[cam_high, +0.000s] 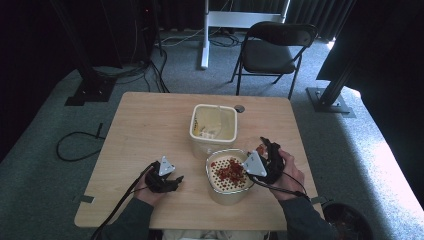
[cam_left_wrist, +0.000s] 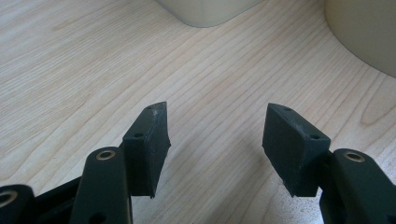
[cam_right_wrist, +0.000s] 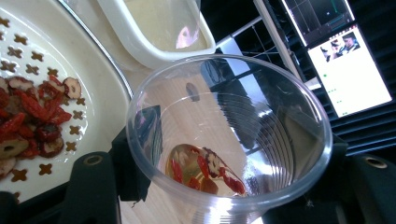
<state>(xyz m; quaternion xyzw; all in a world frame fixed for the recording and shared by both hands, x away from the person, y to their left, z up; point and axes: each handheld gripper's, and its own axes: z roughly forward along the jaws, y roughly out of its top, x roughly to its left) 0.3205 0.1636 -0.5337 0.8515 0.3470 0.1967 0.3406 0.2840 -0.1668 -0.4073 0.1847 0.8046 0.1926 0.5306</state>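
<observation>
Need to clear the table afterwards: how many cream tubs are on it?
2: an open tub at the table's far middle, and a strainer tub holding red fruit just in front, beside the right gripper.

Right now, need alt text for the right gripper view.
A clear plastic cup, tilted and held in the right gripper, has a few red fruit pieces left inside. Beside it, a cream strainer holds more red pieces; a cream tub sits behind.

Grey carpet, black folding chair; dark curtains, daylight at right
</observation>
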